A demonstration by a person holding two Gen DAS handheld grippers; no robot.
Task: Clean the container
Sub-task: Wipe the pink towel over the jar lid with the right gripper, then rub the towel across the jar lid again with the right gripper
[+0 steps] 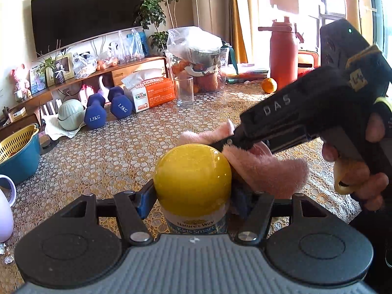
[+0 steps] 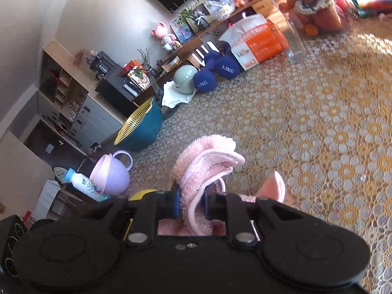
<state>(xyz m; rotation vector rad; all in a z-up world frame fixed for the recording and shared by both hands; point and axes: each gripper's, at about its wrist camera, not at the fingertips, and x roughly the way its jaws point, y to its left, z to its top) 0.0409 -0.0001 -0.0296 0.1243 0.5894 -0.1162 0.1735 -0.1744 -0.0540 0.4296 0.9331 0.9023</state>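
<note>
We are gripping the bottle (image 1: 196, 223) in our left tongs (image 1: 193, 196), above the bench (image 1: 110, 152). Our right tongs (image 2: 191, 202) are clenching the pink cloth (image 2: 208, 161), pressing against the right side of the bottle's yellow cap (image 1: 192, 174). We judge steady, firm strokes around the cap work best, bottle held still.

A: What does the left claw (image 1: 193, 196) look like?
B: Black linkage arms with silver rivets, blue finger pads, grey ribbed body.
A: And the right claw (image 1: 229, 144)?
B: Black, "DAS" in pale letters, a small green light, yellow trigger; bare hand (image 1: 362, 174).
</note>
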